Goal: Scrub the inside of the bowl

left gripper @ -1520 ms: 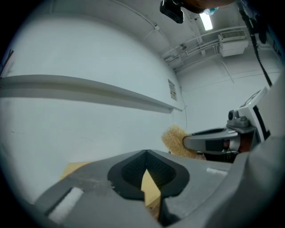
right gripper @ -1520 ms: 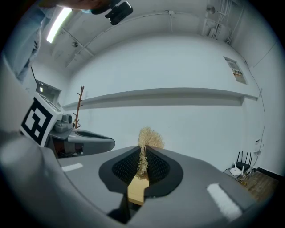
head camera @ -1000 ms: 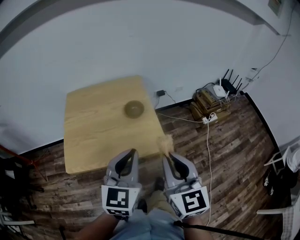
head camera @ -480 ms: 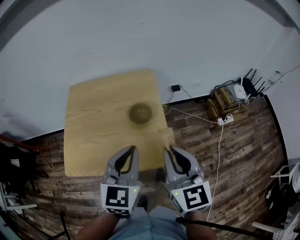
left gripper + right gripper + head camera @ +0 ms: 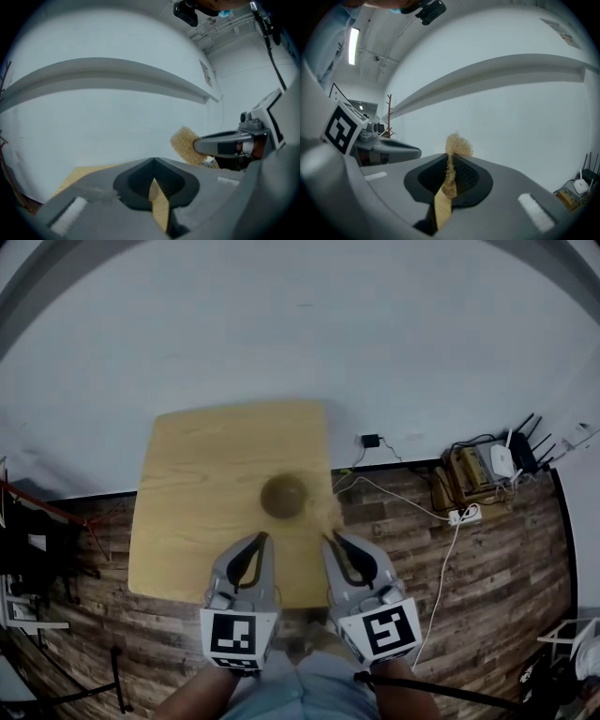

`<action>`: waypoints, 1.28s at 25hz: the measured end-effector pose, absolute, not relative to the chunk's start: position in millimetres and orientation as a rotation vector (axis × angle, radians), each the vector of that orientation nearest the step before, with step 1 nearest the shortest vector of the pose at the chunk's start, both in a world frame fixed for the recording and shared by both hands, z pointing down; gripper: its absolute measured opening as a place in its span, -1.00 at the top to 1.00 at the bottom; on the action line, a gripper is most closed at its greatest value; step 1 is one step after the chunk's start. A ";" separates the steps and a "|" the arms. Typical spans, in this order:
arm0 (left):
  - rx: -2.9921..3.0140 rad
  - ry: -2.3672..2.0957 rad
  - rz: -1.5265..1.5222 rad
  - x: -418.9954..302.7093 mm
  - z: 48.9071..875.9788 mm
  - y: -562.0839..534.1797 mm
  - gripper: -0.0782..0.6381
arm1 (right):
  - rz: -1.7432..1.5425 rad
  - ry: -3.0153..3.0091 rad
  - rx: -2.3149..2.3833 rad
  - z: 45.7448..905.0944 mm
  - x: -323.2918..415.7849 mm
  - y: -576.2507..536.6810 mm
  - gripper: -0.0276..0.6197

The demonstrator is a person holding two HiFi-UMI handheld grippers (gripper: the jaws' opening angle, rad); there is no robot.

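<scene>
A round brownish bowl [image 5: 283, 495] sits on the light wooden table [image 5: 197, 474], right of its middle. My right gripper [image 5: 330, 539] is shut on a tan fibrous scrubber [image 5: 328, 513], held over the table's near right edge, just right of and nearer than the bowl. In the right gripper view the scrubber [image 5: 457, 145] sticks up from the closed jaws of the right gripper [image 5: 452, 158]. My left gripper [image 5: 260, 540] hovers over the table's near edge, below the bowl, shut with nothing in it. The left gripper view shows the left gripper [image 5: 153, 162] shut and the scrubber [image 5: 185, 145] to its right.
A white wall runs behind the table. Dark wood flooring lies around it. Cables, a power strip [image 5: 464, 516] and a router [image 5: 502, 460] on small boxes sit on the floor to the right. Dark stands [image 5: 37, 568] are at the left.
The table and bowl have come closer to me in the head view. Both grippers now reach over the table's near edge, and the scrubber is close beside the bowl.
</scene>
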State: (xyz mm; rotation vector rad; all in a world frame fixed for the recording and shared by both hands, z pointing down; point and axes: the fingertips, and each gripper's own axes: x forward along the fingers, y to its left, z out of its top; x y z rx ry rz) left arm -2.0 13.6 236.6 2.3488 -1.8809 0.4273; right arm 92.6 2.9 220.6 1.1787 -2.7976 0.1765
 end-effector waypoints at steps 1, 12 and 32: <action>2.344 -1.899 0.425 -2.8 233.3 11.3 0.72 | 0.177 -2.807 1.169 219.0 92.1 -0.9 0.83; 2.253 -2.007 0.404 -32.3 222.2 -11.1 0.72 | 0.151 -2.837 1.067 211.3 67.6 -33.8 0.83; 2.110 -1.691 0.388 -77.6 345.2 -92.0 0.72 | 0.395 -2.612 1.016 314.1 10.7 -96.4 0.83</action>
